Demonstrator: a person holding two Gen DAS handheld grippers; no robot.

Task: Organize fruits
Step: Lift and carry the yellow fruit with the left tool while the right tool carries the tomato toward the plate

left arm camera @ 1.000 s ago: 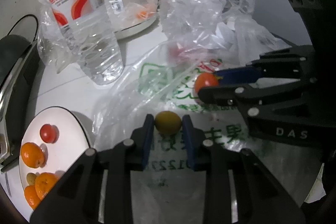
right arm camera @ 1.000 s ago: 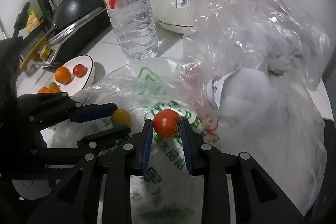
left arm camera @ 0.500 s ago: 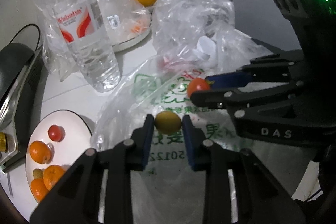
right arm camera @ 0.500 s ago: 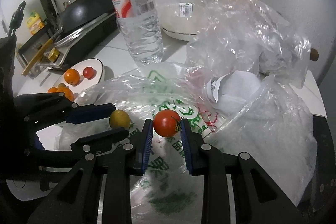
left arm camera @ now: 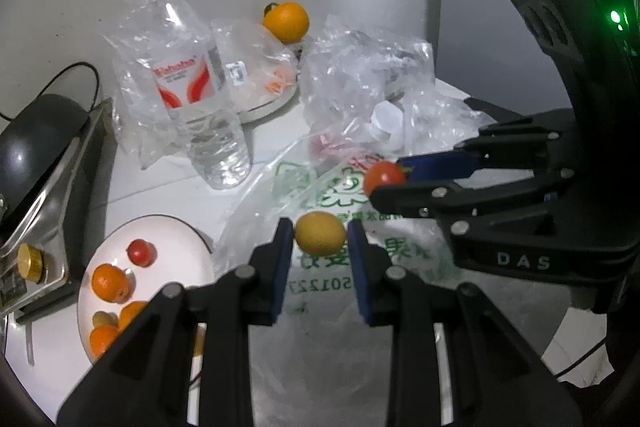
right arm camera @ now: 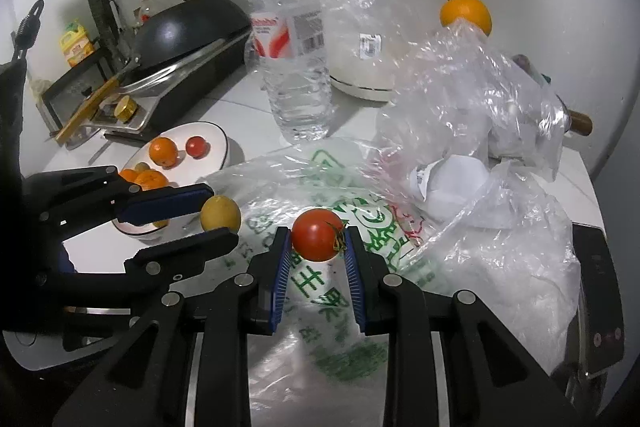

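Two grips at once — my left gripper [left arm camera: 320, 233] pinching a yellow fruit [left arm camera: 320, 233], my right gripper [right arm camera: 316, 235] clamping a red tomato [right arm camera: 316, 235], both above the green-printed plastic bag [right arm camera: 320, 307], "DAS" on the right gripper's body, "2012" on the bag — digits mirrored.

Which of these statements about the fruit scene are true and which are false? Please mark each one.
1. The left gripper holds a yellow fruit. True.
2. The right gripper is empty. False: it holds a red tomato.
3. The white plate carries oranges and a small tomato. True.
4. The water bottle lies on its side. False: it stands upright.
5. The large orange sits on the white plate. False: it rests far behind the clear plastic bags.
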